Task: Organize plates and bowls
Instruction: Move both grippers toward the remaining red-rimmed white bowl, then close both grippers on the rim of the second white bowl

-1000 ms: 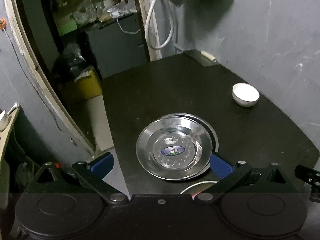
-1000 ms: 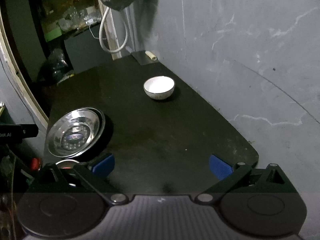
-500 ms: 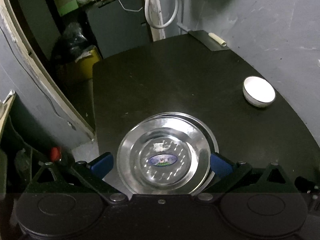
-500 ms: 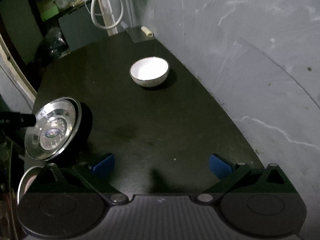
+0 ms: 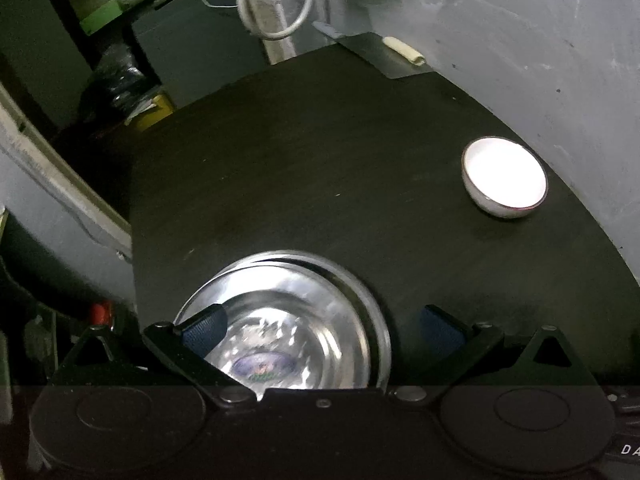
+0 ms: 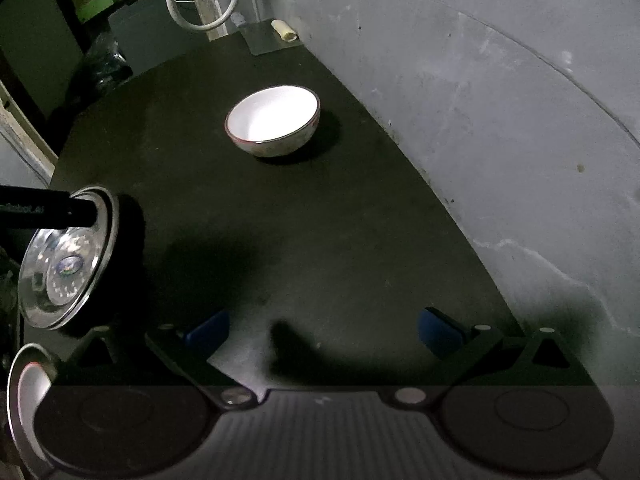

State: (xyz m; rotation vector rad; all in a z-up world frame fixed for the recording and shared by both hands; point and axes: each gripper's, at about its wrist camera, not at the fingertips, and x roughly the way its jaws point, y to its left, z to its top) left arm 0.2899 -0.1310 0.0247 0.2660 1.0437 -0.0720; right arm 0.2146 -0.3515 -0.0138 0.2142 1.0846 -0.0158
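since a second ago both of my cameras have closed in: the plates (image 5: 296,320) now sit right between the fingers of my left hand-held gripper (image 5: 320,330), and the bowl (image 6: 274,120) looms larger ahead of my right hand-held gripper (image 6: 324,330).

left hand-held gripper is spread wide, its left pad over the near-left rim of the top plate, its right pad off the stack's right edge over bare counter (image 5: 320,180). i cannot tell whether either pad touches metal. the plates are two steel ones, stacked, the upper one shifted slightly toward me and left; a blue label shows in its centre, blurred.

right hand-held gripper is also wide apart and holds nothing, low over the counter. the white bowl stands upright, ahead and a little left of it, well apart, near the grey wall (image 6: 480,100). far left in this view i see the plates with the left unit's dark finger over their rim.
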